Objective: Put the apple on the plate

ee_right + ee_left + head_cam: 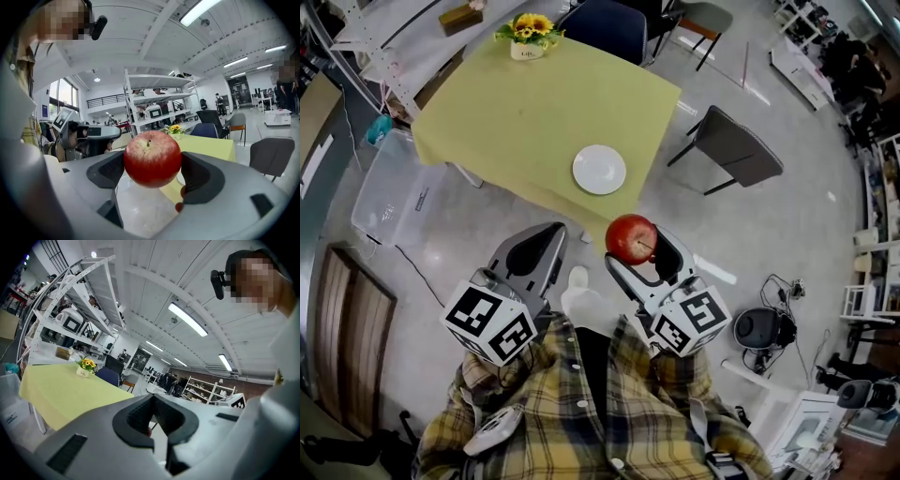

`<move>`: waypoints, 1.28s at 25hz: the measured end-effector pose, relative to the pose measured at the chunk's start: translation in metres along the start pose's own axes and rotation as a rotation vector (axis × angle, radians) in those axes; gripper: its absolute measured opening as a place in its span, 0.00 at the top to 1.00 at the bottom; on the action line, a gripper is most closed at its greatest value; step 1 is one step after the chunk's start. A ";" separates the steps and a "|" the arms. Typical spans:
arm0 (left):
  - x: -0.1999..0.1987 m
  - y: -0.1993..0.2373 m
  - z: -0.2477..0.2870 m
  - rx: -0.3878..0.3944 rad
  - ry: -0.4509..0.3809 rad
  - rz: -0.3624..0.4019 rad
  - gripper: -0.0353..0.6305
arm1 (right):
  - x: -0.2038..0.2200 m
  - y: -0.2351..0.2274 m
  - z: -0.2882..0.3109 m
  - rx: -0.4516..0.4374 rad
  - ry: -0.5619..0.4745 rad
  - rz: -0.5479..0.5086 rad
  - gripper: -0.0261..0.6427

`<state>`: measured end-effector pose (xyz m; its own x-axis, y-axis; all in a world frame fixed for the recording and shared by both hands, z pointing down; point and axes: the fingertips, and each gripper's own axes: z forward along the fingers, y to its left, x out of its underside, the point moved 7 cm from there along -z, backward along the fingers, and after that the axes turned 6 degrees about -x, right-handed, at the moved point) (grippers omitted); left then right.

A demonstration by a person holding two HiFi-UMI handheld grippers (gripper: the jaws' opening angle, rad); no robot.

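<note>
Right gripper view is showing the shiny round red apple getting pinched in the right gripper jaws, hovering over floor nearer than the round white plate. Left gripper is sitting closed and empty. I'd say it's mid-carry, so next it's needing to go farther out, then down.

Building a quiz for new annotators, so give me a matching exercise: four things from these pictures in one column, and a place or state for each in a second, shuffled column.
Column 1
1. apple
2. plate
3. flowers
4. left tool

Column 2
A. at the far edge of the table
B. jaws together, holding nothing
C. clamped in the right tool
D. empty, near the table's near edge

Pairs: 1-C, 2-D, 3-A, 4-B
</note>
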<state>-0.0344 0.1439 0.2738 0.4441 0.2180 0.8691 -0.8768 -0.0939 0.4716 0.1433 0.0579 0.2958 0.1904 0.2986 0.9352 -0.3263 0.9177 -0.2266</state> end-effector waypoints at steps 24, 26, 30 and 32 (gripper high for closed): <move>-0.035 0.053 0.130 0.101 0.087 0.013 0.94 | -0.025 -0.104 0.063 0.119 0.009 0.071 0.41; -0.048 0.072 0.143 0.134 0.105 0.021 0.94 | -0.032 -0.107 0.083 0.156 0.002 0.081 0.41; -0.071 0.102 0.171 0.209 0.152 0.042 0.94 | -0.044 -0.111 0.117 0.223 -0.015 0.104 0.41; -0.083 0.117 0.185 0.244 0.168 0.049 0.94 | -0.050 -0.114 0.135 0.254 -0.027 0.114 0.41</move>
<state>-0.1401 -0.0647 0.2847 0.3477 0.3633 0.8644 -0.8174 -0.3341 0.4692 0.0459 -0.0970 0.3117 0.1157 0.3857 0.9153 -0.5663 0.7827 -0.2582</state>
